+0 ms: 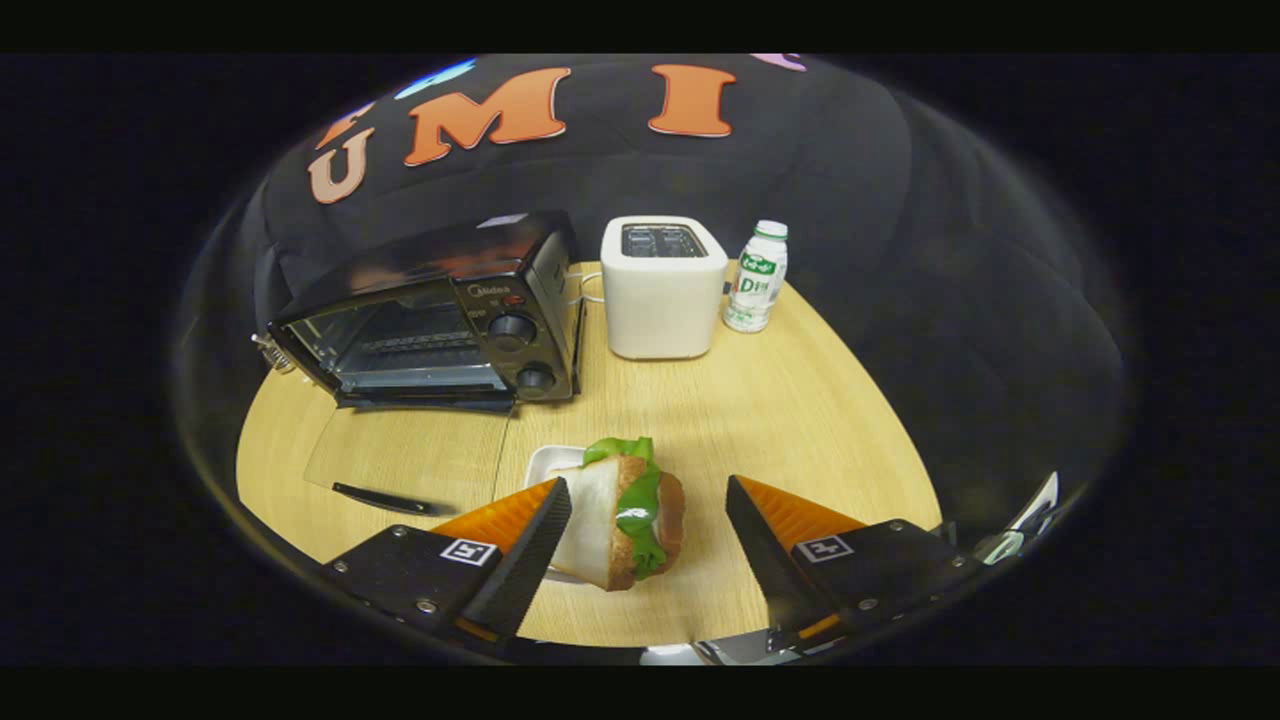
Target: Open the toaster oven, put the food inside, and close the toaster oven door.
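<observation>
Sandwich (625,520) between spread fingers (520,560), touching left.

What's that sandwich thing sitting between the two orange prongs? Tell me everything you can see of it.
The sandwich is a wedge of pale bread with a browned crust, bright green lettuce poking out along its top and front edge. It stands tilted on a small white plate on the wooden table, in front of the open toaster oven. It sits between the open fingers of the gripper: its white face lies against or very near the left one, the right one stands clear.
</observation>
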`<action>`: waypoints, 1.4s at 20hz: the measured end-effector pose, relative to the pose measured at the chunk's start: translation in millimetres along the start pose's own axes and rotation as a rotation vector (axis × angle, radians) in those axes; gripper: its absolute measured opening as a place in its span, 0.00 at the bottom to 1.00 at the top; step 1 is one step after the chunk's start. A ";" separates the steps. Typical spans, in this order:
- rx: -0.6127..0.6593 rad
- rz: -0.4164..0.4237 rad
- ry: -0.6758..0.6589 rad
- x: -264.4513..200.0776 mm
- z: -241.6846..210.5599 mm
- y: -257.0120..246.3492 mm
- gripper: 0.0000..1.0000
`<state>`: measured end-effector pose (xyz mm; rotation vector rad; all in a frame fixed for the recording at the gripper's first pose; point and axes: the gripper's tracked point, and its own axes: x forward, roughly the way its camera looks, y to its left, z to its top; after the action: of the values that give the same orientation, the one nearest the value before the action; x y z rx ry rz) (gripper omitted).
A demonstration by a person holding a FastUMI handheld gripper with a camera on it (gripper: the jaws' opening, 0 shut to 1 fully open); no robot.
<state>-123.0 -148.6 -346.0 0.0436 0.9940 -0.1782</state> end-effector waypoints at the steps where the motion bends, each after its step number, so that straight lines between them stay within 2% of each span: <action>1: 0.011 -0.004 0.012 3.7 -3.9 -3.2 0.93; 3: 0.034 0.018 0.039 9.3 -11.5 -1.6 0.92; 7: 0.128 0.093 0.115 17.6 -30.0 13.0 0.83; 14: 0.231 0.193 0.135 12.1 -27.6 28.2 0.33; 17: 0.239 0.211 0.130 7.5 -28.2 33.1 0.28; 22: 0.312 0.230 0.060 -9.1 -1.3 28.6 0.27; 28: 0.409 0.373 -0.016 -29.4 37.9 60.8 0.27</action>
<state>-97.0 -89.4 -303.5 0.5966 0.9033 -0.0360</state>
